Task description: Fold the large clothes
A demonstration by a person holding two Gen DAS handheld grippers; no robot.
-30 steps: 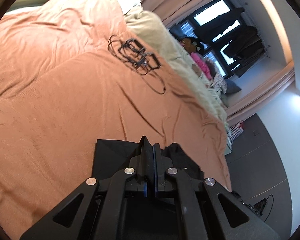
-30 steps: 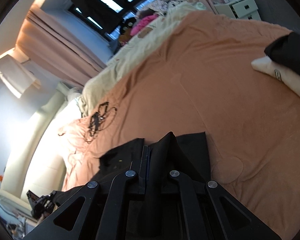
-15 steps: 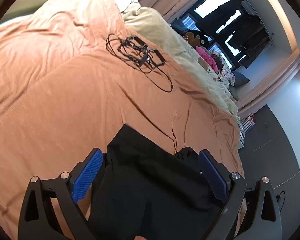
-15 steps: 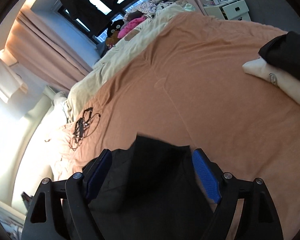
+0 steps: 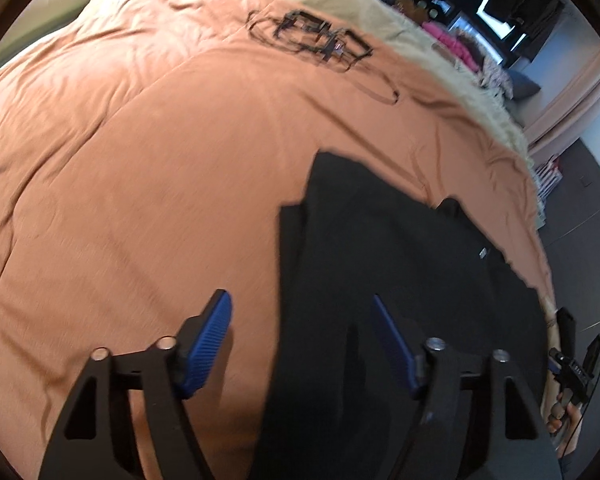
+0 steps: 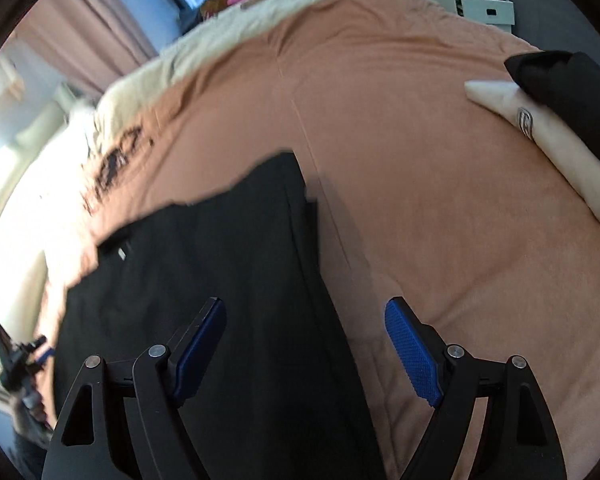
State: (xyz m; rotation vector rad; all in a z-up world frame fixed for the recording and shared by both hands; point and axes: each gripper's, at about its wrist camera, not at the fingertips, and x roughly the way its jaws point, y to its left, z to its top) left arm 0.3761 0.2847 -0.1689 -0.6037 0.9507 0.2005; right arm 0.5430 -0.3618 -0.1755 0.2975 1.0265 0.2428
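Two grippers over one black garment [image 5: 400,280], neither holding it. Left gripper [image 5: 300,344]: jaws apart and closing, blue pads [image 5: 210,344] clear of cloth; left pad over bare cover, right pad over black fabric, straddling the garment's left edge. Likely lining up for a pinch on that edge for the next fold. Right gripper [image 6: 306,354]: jaws spread wide, nothing pinched; left pad over the garment, right pad [image 6: 414,356] over bare cover, straddling the right edge in mirror fashion. Garment flat on the bed, long side edges stacked in layers, so judged partly folded; small pale label [image 5: 483,254] near its far end.

Surface: orange-brown bed cover [image 5: 140,160], soft, lightly creased, seam lines across it. Black cable tangle [image 5: 320,38] well beyond the garment. Pale beige blanket [image 5: 380,4] along the far side. In the right view, cream folded item [image 6: 548,136] under another dark piece [image 6: 560,76], well apart from the work. Pink curtains [image 6: 80,32], bright window, white drawer unit [image 6: 484,6] on dark floor.
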